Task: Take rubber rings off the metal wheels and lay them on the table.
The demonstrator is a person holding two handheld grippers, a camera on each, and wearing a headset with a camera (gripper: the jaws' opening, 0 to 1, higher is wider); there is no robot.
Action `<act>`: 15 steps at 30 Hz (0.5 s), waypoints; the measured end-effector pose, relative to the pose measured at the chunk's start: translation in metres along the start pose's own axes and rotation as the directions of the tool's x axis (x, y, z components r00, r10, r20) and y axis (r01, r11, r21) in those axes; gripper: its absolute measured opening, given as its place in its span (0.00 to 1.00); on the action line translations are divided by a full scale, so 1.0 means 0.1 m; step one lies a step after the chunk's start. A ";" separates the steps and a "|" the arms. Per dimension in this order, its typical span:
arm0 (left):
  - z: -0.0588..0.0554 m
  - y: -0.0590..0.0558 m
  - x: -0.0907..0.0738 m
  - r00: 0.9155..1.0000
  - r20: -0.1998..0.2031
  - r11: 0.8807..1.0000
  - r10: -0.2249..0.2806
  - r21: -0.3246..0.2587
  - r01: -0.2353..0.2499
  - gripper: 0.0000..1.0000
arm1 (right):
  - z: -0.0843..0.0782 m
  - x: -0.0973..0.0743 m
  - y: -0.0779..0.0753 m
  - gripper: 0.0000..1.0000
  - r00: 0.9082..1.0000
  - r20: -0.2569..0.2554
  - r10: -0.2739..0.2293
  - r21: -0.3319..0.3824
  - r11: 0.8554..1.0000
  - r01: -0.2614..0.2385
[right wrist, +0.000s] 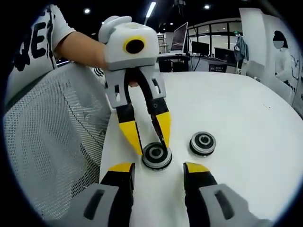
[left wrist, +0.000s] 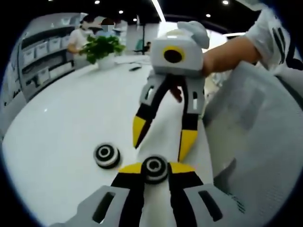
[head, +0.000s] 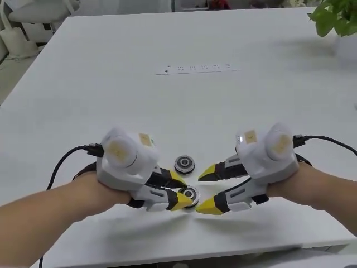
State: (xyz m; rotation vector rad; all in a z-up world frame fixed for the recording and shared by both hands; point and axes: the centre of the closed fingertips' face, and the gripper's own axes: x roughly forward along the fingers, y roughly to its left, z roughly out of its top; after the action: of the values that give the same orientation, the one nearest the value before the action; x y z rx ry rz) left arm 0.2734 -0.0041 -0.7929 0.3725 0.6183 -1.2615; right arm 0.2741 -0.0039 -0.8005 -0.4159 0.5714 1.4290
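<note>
Finishes: mostly plastic, metal on the wheels alone.

Table [head: 167,106]: white, smooth, matt with a faint sheen. Left gripper [head: 179,191] and right gripper [head: 201,191]: smooth moulded plastic bodies, white and light grey, satin. Their jaws are black plastic with matt yellow tips (tip material hard to tell). Gripped wheel [head: 189,195] and loose wheel [head: 184,164]: shiny bare-metal hubs with glints on the rims, each wearing a matt black rubber ring [right wrist: 193,144]. Mesh chair back [right wrist: 52,151]: white woven mesh cloth, open weave, rough-looking. Sleeve [right wrist: 33,42]: white cloth, matt, black print. Cable [head: 61,162]: black, smooth jacket, slight gloss.
</note>
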 end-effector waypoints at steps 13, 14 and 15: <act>-0.02 0.01 0.02 0.999 0.001 0.998 0.033 0.056 -0.033 0.14 | 0.00 0.03 0.03 0.38 1.000 0.000 0.008 0.002 1.000 -0.008; -0.02 0.02 0.02 0.999 0.001 0.998 0.035 0.050 -0.035 0.14 | -0.01 0.04 0.03 0.38 1.000 0.001 0.009 0.004 1.000 -0.009; -0.01 0.02 0.02 0.999 0.000 0.998 0.038 0.044 -0.038 0.14 | -0.01 0.05 0.04 0.37 1.000 0.002 0.011 0.007 1.000 -0.011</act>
State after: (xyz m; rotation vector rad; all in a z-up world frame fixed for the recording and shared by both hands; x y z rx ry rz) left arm 0.2752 -0.0039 -0.7952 0.4195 0.5828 -1.2405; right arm 0.2705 -0.0002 -0.8038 -0.4068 0.5778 1.4376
